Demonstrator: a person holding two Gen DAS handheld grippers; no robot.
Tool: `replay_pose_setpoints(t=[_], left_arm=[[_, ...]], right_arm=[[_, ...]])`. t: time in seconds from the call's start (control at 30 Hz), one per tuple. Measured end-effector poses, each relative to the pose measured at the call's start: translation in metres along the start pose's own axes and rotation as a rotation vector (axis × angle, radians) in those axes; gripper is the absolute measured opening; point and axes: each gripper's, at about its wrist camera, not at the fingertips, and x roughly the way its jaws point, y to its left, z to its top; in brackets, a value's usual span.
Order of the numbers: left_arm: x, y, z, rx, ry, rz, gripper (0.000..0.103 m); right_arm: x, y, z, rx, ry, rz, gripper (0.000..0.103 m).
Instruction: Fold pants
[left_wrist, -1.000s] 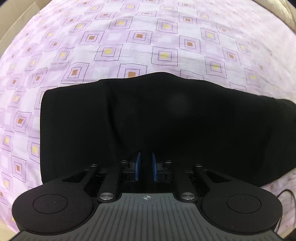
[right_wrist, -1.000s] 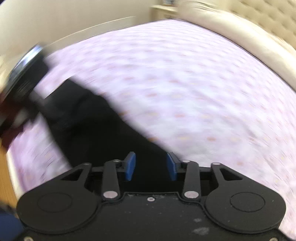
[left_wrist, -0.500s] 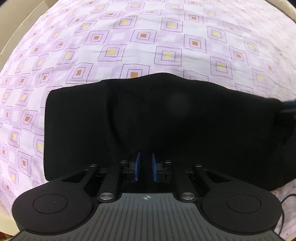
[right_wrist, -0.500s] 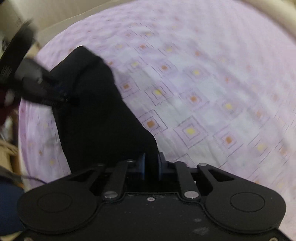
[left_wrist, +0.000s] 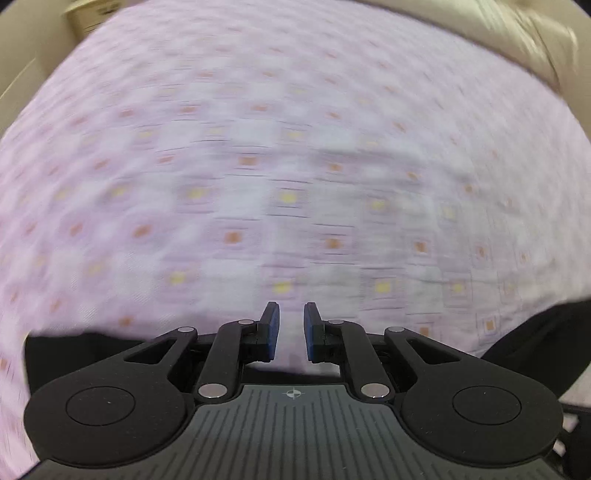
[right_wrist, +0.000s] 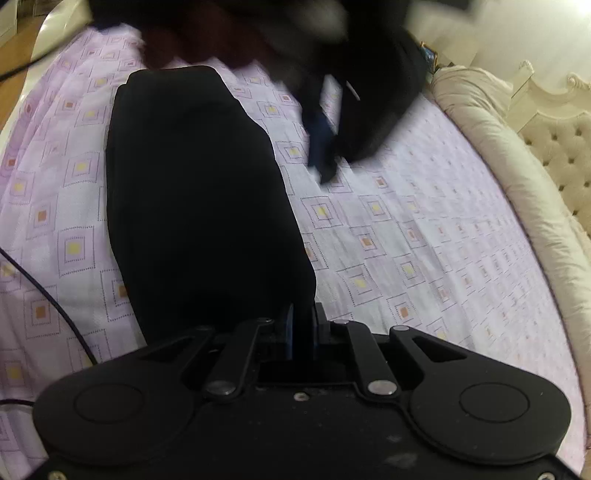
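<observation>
The black pants (right_wrist: 199, 192) lie folded in a long band on the purple patterned bedsheet (right_wrist: 406, 236). My right gripper (right_wrist: 302, 332) is shut on the near end of the pants. My left gripper (left_wrist: 291, 328) is open and empty, lifted off the cloth, pointing at bare sheet (left_wrist: 280, 177). Only dark edges of the pants (left_wrist: 535, 339) show low in the left wrist view. The left gripper appears blurred in the right wrist view (right_wrist: 325, 147), above the sheet just right of the pants' far end.
A cream quilted bed edge and headboard (right_wrist: 535, 155) run along the right. A black cable (right_wrist: 55, 306) crosses the sheet at the left. A person's dark sleeve (right_wrist: 369, 74) is at the top. A cream wall (left_wrist: 480, 33) lies beyond the bed.
My left gripper has let go of the pants, opened and swung up away from them. My right gripper stays shut on the pants, which now lie flat in a long band.
</observation>
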Motion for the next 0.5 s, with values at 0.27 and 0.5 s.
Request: replay_pose_setpoints(t=[0.27,0.5], left_arm=[[0.035,-0.02,-0.027,0.135,0.223,-0.036,0.014],[-0.004,-0.009,-0.069,0.051,0.047,-0.05,0.014]], right_arm=[[-0.012,0.007,-0.004,-0.062,-0.02,-0.016,0.014],[-0.034,-0.06,-0.008,0.285,-0.072,0.132,0.032]])
